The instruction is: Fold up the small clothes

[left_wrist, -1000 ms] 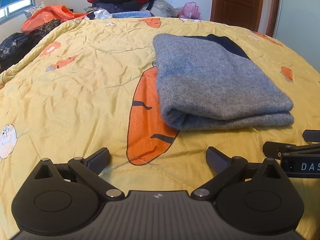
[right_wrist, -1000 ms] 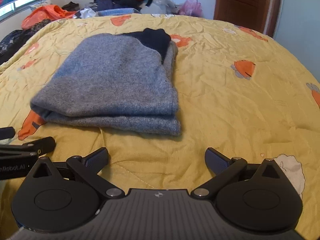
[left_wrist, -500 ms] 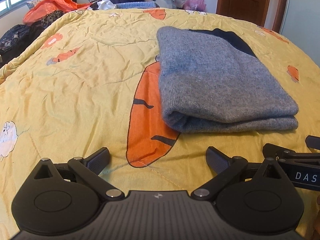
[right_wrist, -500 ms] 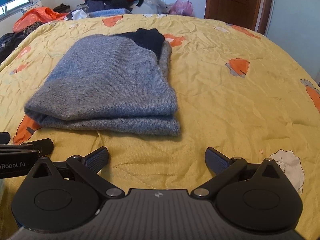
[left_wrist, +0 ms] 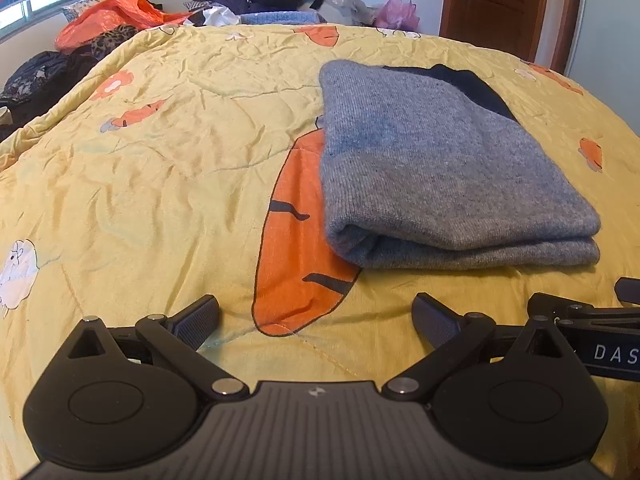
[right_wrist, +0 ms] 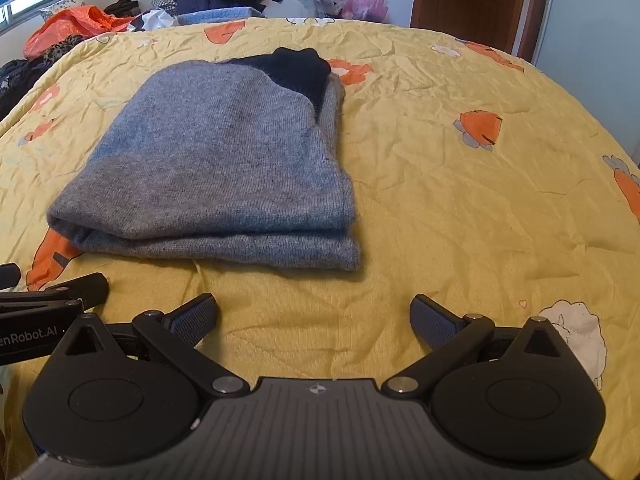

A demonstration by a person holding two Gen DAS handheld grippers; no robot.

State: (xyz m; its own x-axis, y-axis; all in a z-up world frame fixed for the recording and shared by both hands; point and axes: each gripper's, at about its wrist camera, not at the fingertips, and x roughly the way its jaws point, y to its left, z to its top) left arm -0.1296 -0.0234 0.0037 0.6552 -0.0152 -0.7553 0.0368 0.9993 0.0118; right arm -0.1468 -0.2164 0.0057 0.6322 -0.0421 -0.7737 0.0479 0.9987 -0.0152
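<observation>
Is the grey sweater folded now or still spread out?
Folded. The grey knitted sweater lies as a compact rectangle on the yellow quilt, with two stacked layers showing along its near edge.

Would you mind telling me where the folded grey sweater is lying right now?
The grey sweater lies folded on the yellow quilt, ahead and right in the left wrist view, ahead and left in the right wrist view, partly covering a large orange carrot print.

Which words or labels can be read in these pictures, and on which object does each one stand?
"DAS", cut off by the picture's edge: on the side of the right claw, seen from the left wrist view.
"enRobot.AI", its start cut off: on the side of the left claw, seen from the right wrist view.
No other text is readable.
</observation>
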